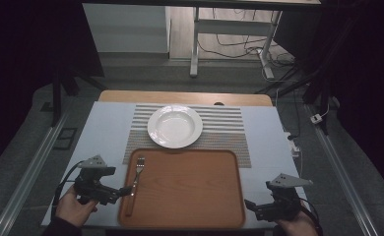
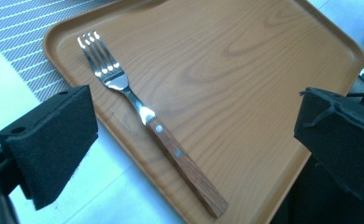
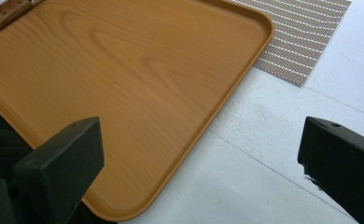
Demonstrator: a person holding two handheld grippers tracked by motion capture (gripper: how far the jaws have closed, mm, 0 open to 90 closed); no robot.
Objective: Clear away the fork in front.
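Note:
A fork (image 1: pixel 136 183) with a wooden handle and steel tines lies along the left side of an orange-brown wooden tray (image 1: pixel 190 191), tines pointing away from me. My left gripper (image 1: pixel 122 192) sits at the tray's left edge beside the handle. In the left gripper view it (image 2: pixel 196 135) stands open, its jaws wide apart on either side of the fork (image 2: pixel 147 119), not touching it. My right gripper (image 1: pixel 253 206) rests off the tray's front right corner. It (image 3: pixel 203 158) is open with nothing between its jaws, above the tray's (image 3: pixel 124 84) edge.
A white deep plate (image 1: pixel 175 127) stands on a striped placemat (image 1: pixel 229 132) just beyond the tray. The table (image 1: pixel 106 128) has a white cover. Bare white surface lies to the right of the tray (image 3: pixel 273 154). Table legs and cables are on the floor beyond.

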